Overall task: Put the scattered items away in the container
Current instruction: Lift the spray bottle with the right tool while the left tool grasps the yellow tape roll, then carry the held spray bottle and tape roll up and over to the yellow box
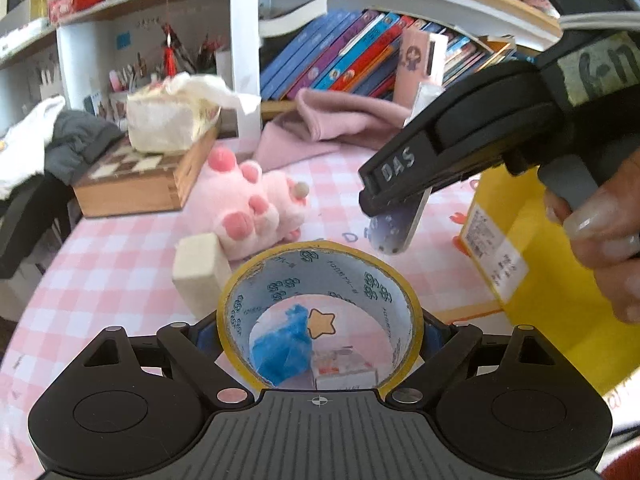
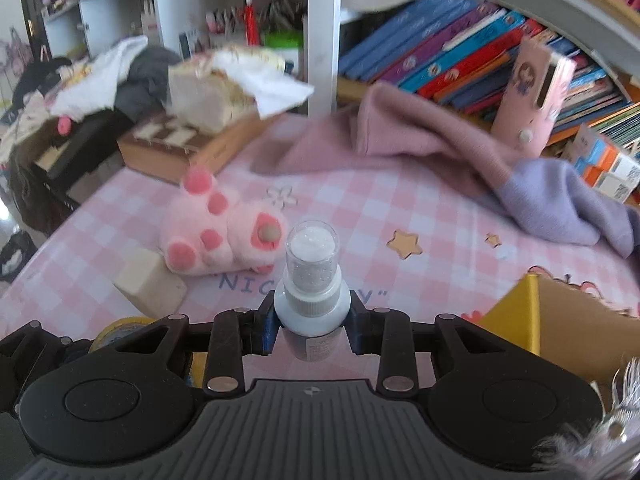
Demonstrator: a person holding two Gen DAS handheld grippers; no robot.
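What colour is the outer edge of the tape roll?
Yellow; the tape roll shows best in the left wrist view.

Tape roll [image 1: 320,312] between left gripper's [image 1: 320,334] jaws

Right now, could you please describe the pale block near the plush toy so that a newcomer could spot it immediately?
Start from the pink checked tablecloth and find the pink plush toy lying in front of the wooden chessboard box. The cream block rests just beside the toy, on its near side. It is the only plain, hard-edged, unprinted thing there.
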